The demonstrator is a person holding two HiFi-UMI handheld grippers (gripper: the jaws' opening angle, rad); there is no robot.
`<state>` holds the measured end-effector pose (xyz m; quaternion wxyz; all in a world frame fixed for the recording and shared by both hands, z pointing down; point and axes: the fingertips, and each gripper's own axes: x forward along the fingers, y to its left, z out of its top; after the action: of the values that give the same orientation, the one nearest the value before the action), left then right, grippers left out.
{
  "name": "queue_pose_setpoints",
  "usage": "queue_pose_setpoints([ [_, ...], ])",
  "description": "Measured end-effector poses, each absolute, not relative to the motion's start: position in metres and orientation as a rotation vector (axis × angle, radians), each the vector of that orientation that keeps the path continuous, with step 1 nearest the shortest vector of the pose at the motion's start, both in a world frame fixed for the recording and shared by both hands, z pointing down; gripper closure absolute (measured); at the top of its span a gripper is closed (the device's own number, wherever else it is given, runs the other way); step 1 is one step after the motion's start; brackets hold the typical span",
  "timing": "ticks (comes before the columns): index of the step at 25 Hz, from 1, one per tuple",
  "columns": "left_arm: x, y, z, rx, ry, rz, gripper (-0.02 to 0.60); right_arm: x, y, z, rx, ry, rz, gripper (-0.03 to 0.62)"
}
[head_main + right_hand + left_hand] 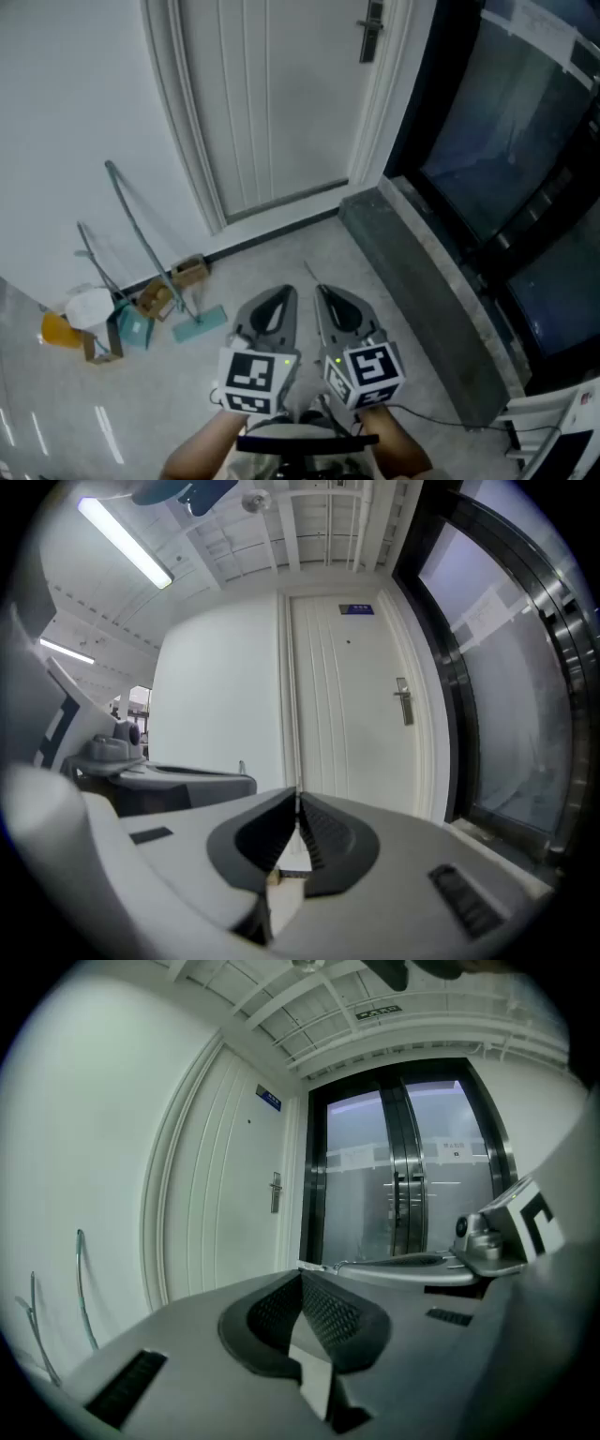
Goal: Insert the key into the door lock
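A white door stands ahead, with its dark handle and lock plate high on its right edge. The handle also shows in the left gripper view and in the right gripper view, still far off. Both grippers are held side by side low in the head view, pointing at the door. My left gripper is shut with nothing seen between its jaws. My right gripper is shut, and a thin sliver, the key, sticks out past its tips.
Long-handled cleaning tools lean on the left wall above a teal dustpan, a yellow object and a white one. A dark stone threshold and glass doors run along the right. A cable lies on the floor.
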<state>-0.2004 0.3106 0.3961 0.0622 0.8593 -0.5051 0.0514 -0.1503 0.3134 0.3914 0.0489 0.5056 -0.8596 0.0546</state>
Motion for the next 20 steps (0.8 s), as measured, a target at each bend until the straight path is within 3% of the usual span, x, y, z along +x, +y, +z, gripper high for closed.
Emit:
queue_pose_setpoints([
  [20, -0.139, 0.301, 0.398, 2.593, -1.469, 0.177, 0.575, -0.096, 0.307, 0.389, 1.597, -2.61, 0.165, 0.576],
])
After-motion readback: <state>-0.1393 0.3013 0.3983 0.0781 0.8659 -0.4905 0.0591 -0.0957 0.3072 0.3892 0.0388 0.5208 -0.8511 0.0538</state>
